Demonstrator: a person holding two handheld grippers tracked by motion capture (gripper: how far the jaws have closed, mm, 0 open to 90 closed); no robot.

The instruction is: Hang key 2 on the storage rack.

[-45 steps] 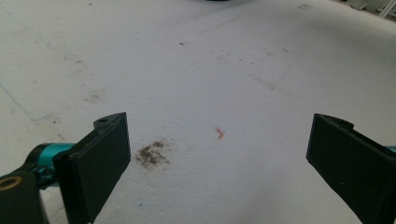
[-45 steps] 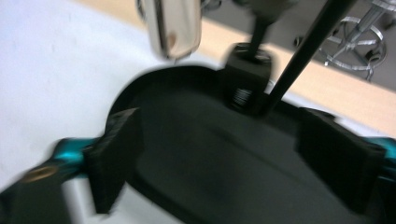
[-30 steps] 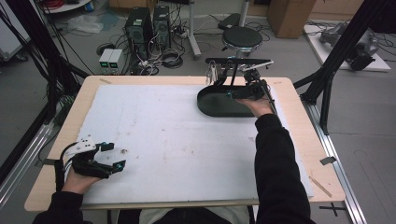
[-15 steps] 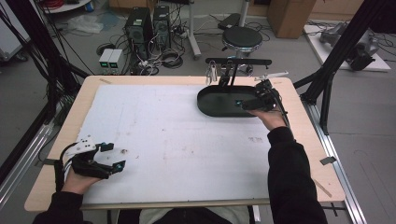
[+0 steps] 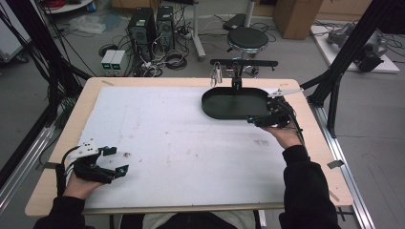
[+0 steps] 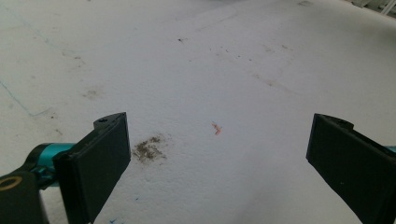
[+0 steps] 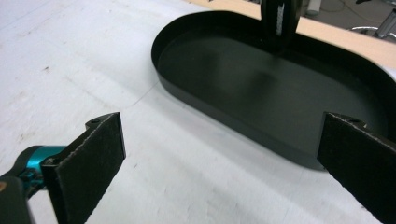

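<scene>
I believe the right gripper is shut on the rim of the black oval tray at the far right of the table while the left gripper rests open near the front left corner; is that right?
Not quite: the right gripper is open, not shut on the black oval tray. The right gripper view shows its jaws wide apart, just short of the rim. The rest holds: the tray sits at the far right, and the left gripper rests open near the front left corner.

The right tool [image 5: 264,119] has drawn back off the black tray [image 5: 224,110], jaws apart.
</scene>
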